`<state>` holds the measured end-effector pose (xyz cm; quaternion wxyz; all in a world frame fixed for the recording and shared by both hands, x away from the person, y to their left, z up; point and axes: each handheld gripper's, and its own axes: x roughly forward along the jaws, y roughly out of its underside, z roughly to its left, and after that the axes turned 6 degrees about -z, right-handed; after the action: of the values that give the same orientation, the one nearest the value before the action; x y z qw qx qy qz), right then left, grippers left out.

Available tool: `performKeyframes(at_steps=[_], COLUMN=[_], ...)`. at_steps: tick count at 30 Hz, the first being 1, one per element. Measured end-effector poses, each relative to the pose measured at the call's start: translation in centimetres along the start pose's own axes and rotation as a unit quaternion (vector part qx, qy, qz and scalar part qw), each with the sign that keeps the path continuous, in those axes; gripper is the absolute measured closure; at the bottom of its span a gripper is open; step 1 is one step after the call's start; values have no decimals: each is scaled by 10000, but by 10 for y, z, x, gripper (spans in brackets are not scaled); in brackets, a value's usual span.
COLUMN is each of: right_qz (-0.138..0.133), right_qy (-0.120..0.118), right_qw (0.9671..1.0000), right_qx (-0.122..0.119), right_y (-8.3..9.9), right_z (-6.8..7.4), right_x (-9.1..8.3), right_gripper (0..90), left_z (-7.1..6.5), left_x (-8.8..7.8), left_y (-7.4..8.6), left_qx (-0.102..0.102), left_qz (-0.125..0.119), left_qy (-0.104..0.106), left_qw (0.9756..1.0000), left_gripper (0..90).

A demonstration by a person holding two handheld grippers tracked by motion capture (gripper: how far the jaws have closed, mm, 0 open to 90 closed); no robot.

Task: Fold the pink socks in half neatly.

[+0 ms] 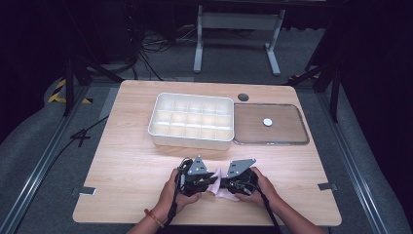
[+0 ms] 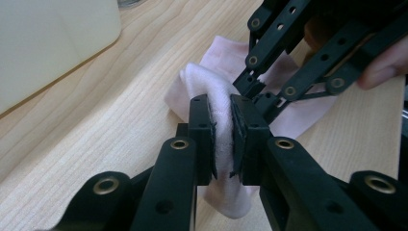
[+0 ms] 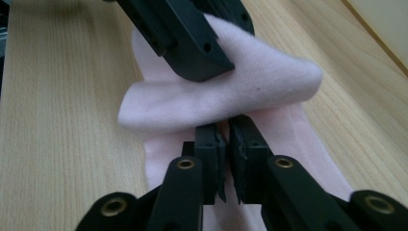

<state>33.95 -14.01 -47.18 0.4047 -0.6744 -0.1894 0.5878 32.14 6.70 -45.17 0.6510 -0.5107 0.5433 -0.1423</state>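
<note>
A pale pink cloth (image 1: 221, 191) lies folded on the wooden table near its front edge, between the two hand-held grippers. My left gripper (image 2: 221, 120) is shut on a raised fold of the cloth (image 2: 207, 79), which bulges between its pads. My right gripper (image 3: 226, 134) faces it from the other side, its jaws a narrow slit apart over the flat part of the cloth (image 3: 260, 86), and the pads do not press it. One of the left gripper's fingers (image 3: 192, 48) lies on the fold just beyond. In the high view the left gripper (image 1: 210, 181) and the right gripper (image 1: 225, 184) almost touch.
A white divided box (image 1: 190, 141) with several compartments stands mid-table, its corner also close at hand (image 2: 57, 43). To its right lies a clear flat tray (image 1: 270, 142) with a small white disc (image 1: 267, 122). A dark grommet (image 1: 243, 97) sits behind.
</note>
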Motion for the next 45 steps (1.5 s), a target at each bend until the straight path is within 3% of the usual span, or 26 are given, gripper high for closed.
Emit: performKeyframes(at_steps=[6,14,17,19,24,32,45], right_qz=[-145,-144,-160,-56,173,108,69], right_qy=[134,634,772,826,766,634,645], right_qw=[9998,9978,9962,9958,9955,9958,9959], right_qx=[65,111,362,391,539,645,637], right_y=[2,9,16,19,26,29,29], right_z=[-5,-15,-23,-25,-29,-34,-34], right_x=[-9,-42,-51,-52,-43,-40,-39], right_gripper=[783,686,637,623,594,596,578], left_z=[2,2,2,1,1,-1,-11], left_x=[-3,-4,-3,-3,0,3,22], left_y=[1,2,2,1,0,-6,-15], left_qx=[-27,-20,-39,-25,42,37,257], left_qz=[0,17,32,17,61,-4,106], left_qy=[-35,-3,-3,-21,-40,-64,-36], left_qw=[10000,10000,10000,10000,10000,10000,9996], left_gripper=[804,804,803,802,800,801,799])
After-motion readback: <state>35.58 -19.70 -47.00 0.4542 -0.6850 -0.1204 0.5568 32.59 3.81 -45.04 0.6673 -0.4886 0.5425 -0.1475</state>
